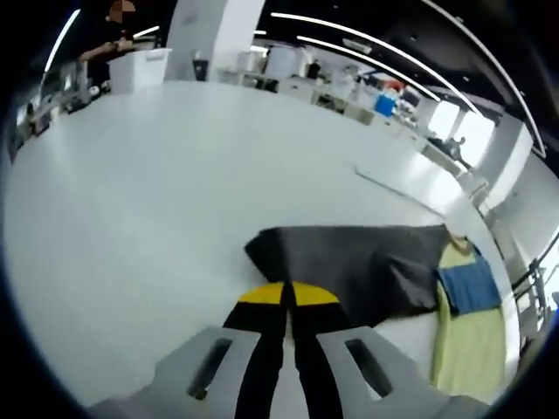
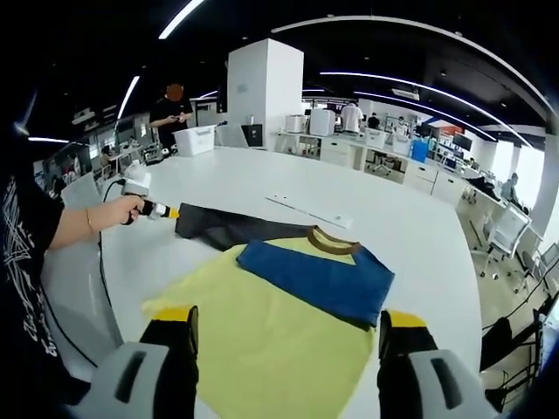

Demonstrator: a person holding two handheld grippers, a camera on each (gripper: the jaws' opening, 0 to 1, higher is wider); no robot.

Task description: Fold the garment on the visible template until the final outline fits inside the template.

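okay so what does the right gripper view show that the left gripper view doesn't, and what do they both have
Right gripper view alone: the garment's yellow body spread wide, its blue folded sleeve and brown collar in full, the person's hand holding the left gripper at the dark sleeve, and the right gripper with jaws wide apart above the yellow cloth.

Left gripper view alone: the left gripper's jaws pressed together at the dark sleeve's edge, seen close.

Both: the white table, the dark sleeve, some yellow and blue cloth, the office behind.
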